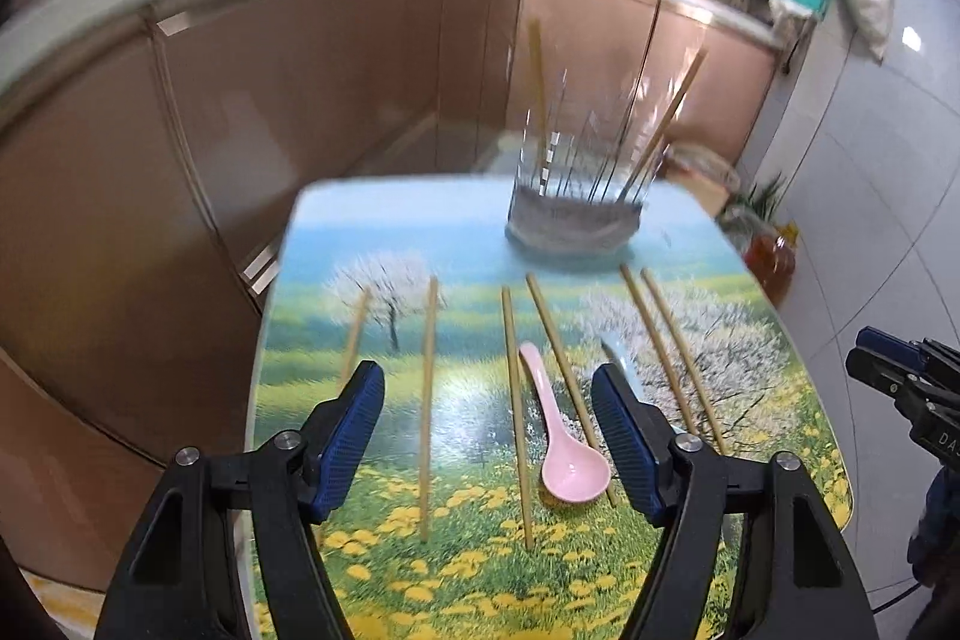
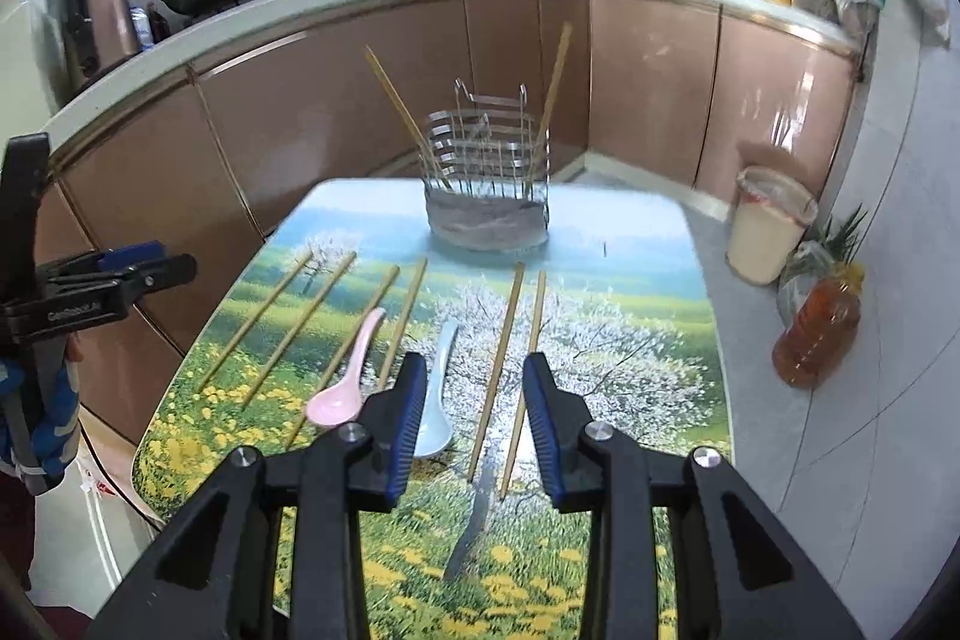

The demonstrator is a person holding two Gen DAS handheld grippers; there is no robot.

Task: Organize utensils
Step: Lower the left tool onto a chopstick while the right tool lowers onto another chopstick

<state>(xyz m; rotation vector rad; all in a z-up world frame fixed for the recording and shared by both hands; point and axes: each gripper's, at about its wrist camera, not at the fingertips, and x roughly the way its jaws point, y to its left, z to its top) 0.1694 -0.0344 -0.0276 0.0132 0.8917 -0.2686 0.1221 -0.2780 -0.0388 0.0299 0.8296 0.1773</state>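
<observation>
On the table (image 2: 660, 280), chopsticks (image 2: 504, 370) lie lengthwise, pointing toward the wire holder (image 2: 486, 196).

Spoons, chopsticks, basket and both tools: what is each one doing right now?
Pink spoon: lying flat on the table, bowl end nearest the camera.
Blue spoon: lying flat beside the pink one.
Loose chopsticks: six, flat on the table.
Wire basket: upright, two chopsticks leaning inside.
Left tool: open, holding nothing.
Right tool: open, holding nothing.
</observation>
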